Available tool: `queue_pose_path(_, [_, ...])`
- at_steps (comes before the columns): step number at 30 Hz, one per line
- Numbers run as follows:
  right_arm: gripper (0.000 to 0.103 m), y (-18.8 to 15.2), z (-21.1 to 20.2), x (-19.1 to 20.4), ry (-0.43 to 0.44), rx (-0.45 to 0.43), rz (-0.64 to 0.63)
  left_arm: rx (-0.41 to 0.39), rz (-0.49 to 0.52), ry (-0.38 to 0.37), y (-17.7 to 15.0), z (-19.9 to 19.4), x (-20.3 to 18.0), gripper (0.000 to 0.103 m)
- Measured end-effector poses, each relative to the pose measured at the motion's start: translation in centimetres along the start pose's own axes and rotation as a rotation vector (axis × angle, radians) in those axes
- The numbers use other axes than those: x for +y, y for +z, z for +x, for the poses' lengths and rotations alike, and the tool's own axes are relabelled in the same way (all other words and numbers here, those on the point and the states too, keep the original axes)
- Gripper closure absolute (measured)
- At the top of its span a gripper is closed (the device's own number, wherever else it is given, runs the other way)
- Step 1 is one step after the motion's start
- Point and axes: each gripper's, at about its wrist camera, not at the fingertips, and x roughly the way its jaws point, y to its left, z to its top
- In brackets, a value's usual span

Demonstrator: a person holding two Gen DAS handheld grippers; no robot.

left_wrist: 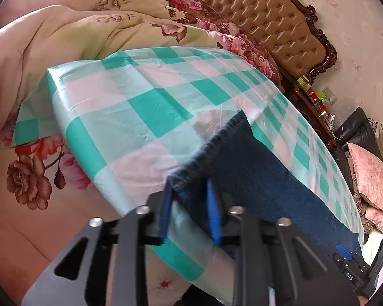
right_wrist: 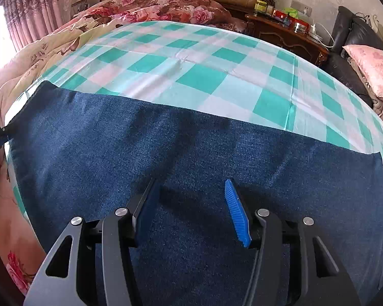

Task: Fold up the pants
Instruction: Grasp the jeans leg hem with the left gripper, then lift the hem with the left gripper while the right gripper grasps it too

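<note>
Dark blue denim pants (right_wrist: 191,142) lie flat across the near part of a green-and-white checked cloth (right_wrist: 201,76) on the bed. In the left wrist view one leg (left_wrist: 268,186) runs toward the lower right, and its stitched hem (left_wrist: 217,142) looks slightly raised. My left gripper (left_wrist: 190,191) has its blue pads (left_wrist: 213,204) standing narrowly apart on either side of the hem corner. Pale cloth shows between the left pad and the denim. My right gripper (right_wrist: 191,193) hovers open over the middle of the pants, with only flat denim between its fingers.
A floral quilt (left_wrist: 63,30) is heaped at the left and back of the bed, before a tufted headboard (left_wrist: 268,25). A cluttered wooden nightstand (right_wrist: 288,33) and a dark sofa with a pink cushion (right_wrist: 372,63) stand to the right. The far checked cloth is bare.
</note>
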Motion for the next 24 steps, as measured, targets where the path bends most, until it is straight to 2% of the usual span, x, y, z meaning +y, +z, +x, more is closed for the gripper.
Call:
queue_pose_path(2, [0.05,0.1,0.0,-0.2,0.01,0.008,0.007,-0.013,0.007,-0.021,0.1,-0.8,-0.4,0.086])
queue_pose_path(4, [0.05,0.4,-0.1,-0.8,0.046,0.02,0.039,-0.055,0.081,-0.009,0.0,-2.4,-2.2,0.087])
queue_pose_path(6, [0.05,0.6,-0.6,-1.9,0.088,0.024,0.091,-0.097,0.188,0.026,-0.4,-4.1,-4.9,0.087])
queue_pose_path(9, [0.05,0.7,-1.9,-4.0,0.145,0.027,0.178,-0.177,0.424,0.085,-2.4,-6.9,-11.4,0.087])
queue_pose_path(10, [0.05,0.6,-2.5,-5.0,0.162,0.024,0.214,-0.213,0.552,0.118,-4.1,-7.8,-14.8,0.087])
queue_pose_path(13, [0.05,-0.4,-4.4,-8.6,0.166,0.001,0.319,-0.276,0.811,0.152,-9.5,-8.9,-21.8,0.087])
queue_pose_path(16, [0.05,-2.7,-5.9,-13.4,0.172,-0.001,0.464,-0.316,1.082,0.147,-18.5,-8.5,-28.0,0.087])
queue_pose_path(20, [0.05,-5.6,-7.3,-17.8,0.151,0.005,0.546,-0.279,1.342,0.087,-30.2,-6.3,-30.9,0.086])
queue_pose_path(22, [0.05,-6.4,-7.3,-18.6,0.157,0.016,0.554,-0.312,1.445,0.131,-34.1,-5.1,-30.9,0.081])
queue_pose_path(23, [0.05,-6.9,-7.4,-18.9,0.159,0.019,0.555,-0.357,1.466,0.175,-35.0,-4.8,-30.7,0.077])
queue_pose_path(24, [0.05,-7.1,-7.4,-19.0,0.164,0.021,0.555,-0.384,1.476,0.203,-35.4,-4.7,-30.5,0.063])
